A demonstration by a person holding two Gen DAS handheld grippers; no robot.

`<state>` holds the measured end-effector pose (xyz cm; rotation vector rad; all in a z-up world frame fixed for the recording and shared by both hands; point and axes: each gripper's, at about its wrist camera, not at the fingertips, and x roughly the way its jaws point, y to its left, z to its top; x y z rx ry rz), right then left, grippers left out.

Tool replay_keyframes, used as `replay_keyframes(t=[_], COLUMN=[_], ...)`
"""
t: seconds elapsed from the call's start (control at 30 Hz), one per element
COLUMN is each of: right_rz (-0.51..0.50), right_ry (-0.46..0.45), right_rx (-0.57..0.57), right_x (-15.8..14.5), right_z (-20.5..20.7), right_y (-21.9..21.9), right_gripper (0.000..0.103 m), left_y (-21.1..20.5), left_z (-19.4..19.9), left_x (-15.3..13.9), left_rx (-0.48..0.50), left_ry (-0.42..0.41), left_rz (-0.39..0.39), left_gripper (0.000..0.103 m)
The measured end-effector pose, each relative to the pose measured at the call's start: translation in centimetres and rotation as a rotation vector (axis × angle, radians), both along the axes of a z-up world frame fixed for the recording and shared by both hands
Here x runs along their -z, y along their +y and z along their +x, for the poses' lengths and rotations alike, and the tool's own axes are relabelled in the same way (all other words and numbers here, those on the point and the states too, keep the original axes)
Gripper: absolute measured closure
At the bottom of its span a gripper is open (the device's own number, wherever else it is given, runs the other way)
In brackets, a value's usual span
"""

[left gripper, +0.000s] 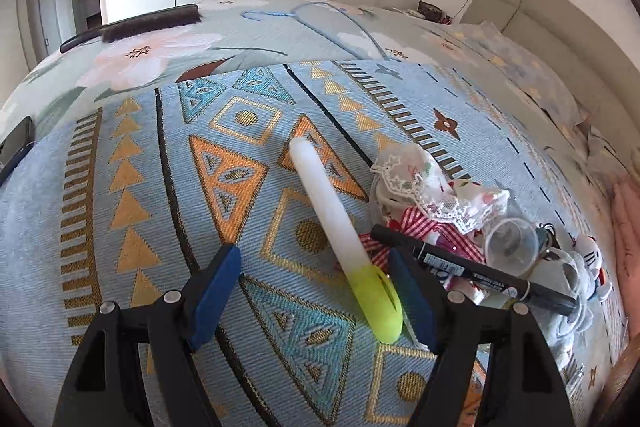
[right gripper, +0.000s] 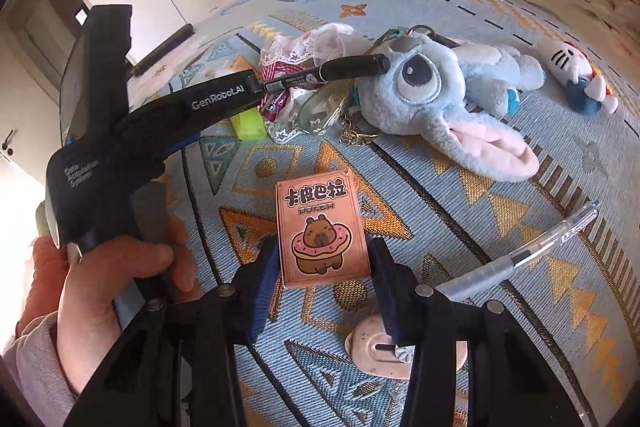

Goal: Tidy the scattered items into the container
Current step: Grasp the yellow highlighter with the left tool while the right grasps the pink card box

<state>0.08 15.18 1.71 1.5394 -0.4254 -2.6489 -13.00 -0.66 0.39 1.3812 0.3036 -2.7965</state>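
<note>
- right gripper (right gripper: pixel 323 267) fingers pinch the pink capybara card box (right gripper: pixel 322 231), lower centre of frame; grip's at its bottom end, so it could pivot out
- left gripper (left gripper: pixel 316 291) spread wide; white-and-yellow plastic stick (left gripper: pixel 340 227) lies off-centre, touching its right finger, might get nudged
- container: can't spot it

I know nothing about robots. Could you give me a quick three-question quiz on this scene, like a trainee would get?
1. True or false: the left gripper has its jaws shut on the black marker.
2. What sits between the jaws of the right gripper? A) a clear pen B) the pink card box C) a set of keys
3. Fill in: the big-eared plush toy is mostly ___ in colour.

Key: 1 false, the jaws stand wide open, off the marker; 2 B; 3 blue.
</note>
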Motion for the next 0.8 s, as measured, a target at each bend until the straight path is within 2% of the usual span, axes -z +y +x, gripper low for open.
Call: replay_keyframes(t=[0.03,0.07,0.1,0.13,0.17,0.3,0.43,0.6,0.7,0.8], right_rz=[0.006,0.011,0.012,0.009,0.004,-0.008,-0.046,-0.058,0.006,0.045], right_ry=[0.0,-0.001,-0.001,-0.001,-0.002,0.004,-0.005,-0.024,-0.027,-0.063], right_rx=[-0.002,-0.003,-0.003,0.0,0.003,0.02,0.017,-0.074,-0.139,-0.155], right_x=[0.0,0.0,0.0,-0.1,-0.1,-0.5,-1.1,-1.9,-1.4,0.1], right_z=[0.1,0.1,0.1,0.2,0.3,0.4,0.3,2.0,3.3,3.1], right_y=[-0.1,-0.1,-0.1,-0.1,0.1,0.5,0.8,-1.8,-4.0,-5.2], right_gripper=[0.058,0.058,0.058,0.058,0.058,0.059,0.059,0.061,0.061,0.06], left_y=[0.0,-0.1,-0.6,-1.3,-2.1,-4.4,-5.5,-6.9,-8.8,-9.6], left_z=[-0.4,-0.6,-0.7,-0.6,-0.5,0.4,2.0,6.4,9.0,10.0], left_x=[0.0,0.0,-0.1,-0.2,-0.2,-0.5,-0.6,-1.6,-1.9,-1.0], left_rx=[-0.003,-0.006,-0.008,-0.003,0.007,0.081,0.125,0.141,0.086,0.056], left_ry=[0.004,0.007,0.013,0.019,0.016,-0.008,-0.109,-0.245,-0.269,-0.255], left_rz=[-0.016,-0.027,-0.019,0.015,0.058,0.218,0.279,0.287,0.303,0.246], left_gripper=[0.035,0.05,0.069,0.08,0.083,0.083,0.083,0.083,0.083,0.082])
